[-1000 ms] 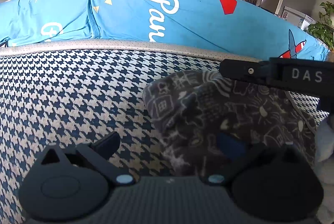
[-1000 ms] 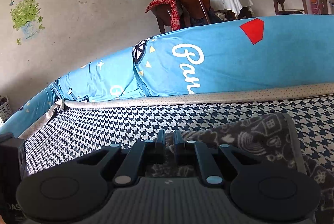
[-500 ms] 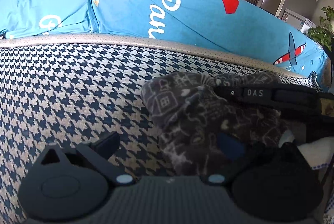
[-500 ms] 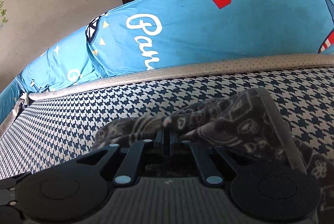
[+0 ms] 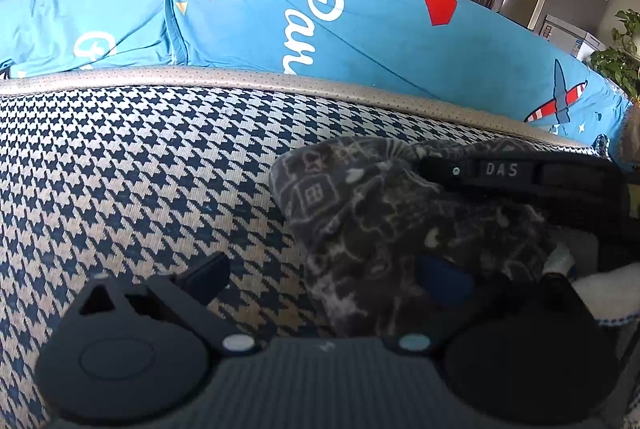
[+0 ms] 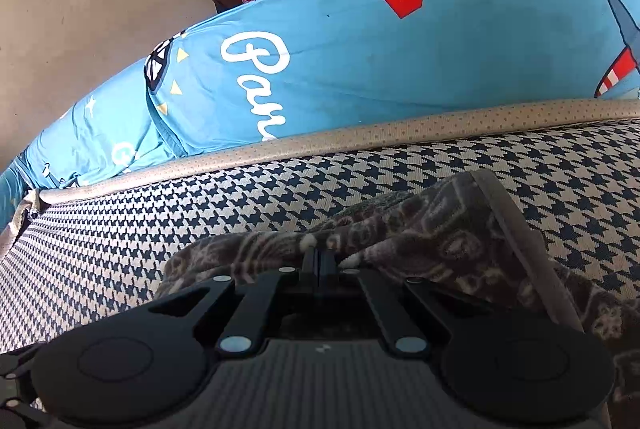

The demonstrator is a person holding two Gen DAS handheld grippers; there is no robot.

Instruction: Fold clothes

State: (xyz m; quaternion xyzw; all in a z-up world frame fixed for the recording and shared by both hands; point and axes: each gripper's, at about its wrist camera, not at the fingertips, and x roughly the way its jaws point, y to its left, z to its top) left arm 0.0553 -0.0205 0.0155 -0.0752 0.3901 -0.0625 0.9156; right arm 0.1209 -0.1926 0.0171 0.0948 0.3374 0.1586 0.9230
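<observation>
Grey fleece, printed with pale line drawings, is the garment [image 6: 448, 237] under inspection; it lies bunched on a houndstooth-patterned bed surface [image 6: 200, 213].

Nearest the right camera, the right gripper [image 6: 320, 261] has its fingers pressed together on a raised ridge of that fleece. A second ago they stood slightly apart just above the cloth; they have since closed and dropped into it, and the fabric now humps up on both sides of the tips. Judgement: the pinch is made, and this hand is ready to lift or carry an edge over.

In the left camera, the left gripper [image 5: 332, 277] has its fingers spread wide. The left one rests over bare houndstooth [image 5: 140, 189]; the right one, with its blue pad, is sunk in the folds of the garment [image 5: 380, 221], which fills part of the gap. No pinch is made here, and this hand has not shifted. The right gripper's black body [image 5: 520, 177] has come down from above the cloth to lie against its far side.

Beyond the garment runs a beige piped border [image 6: 400, 133], then a blue printed duvet [image 6: 360, 61].

Judgement: folding is at an early stage; the garment is crumpled, with one hold secured and the second pending.
</observation>
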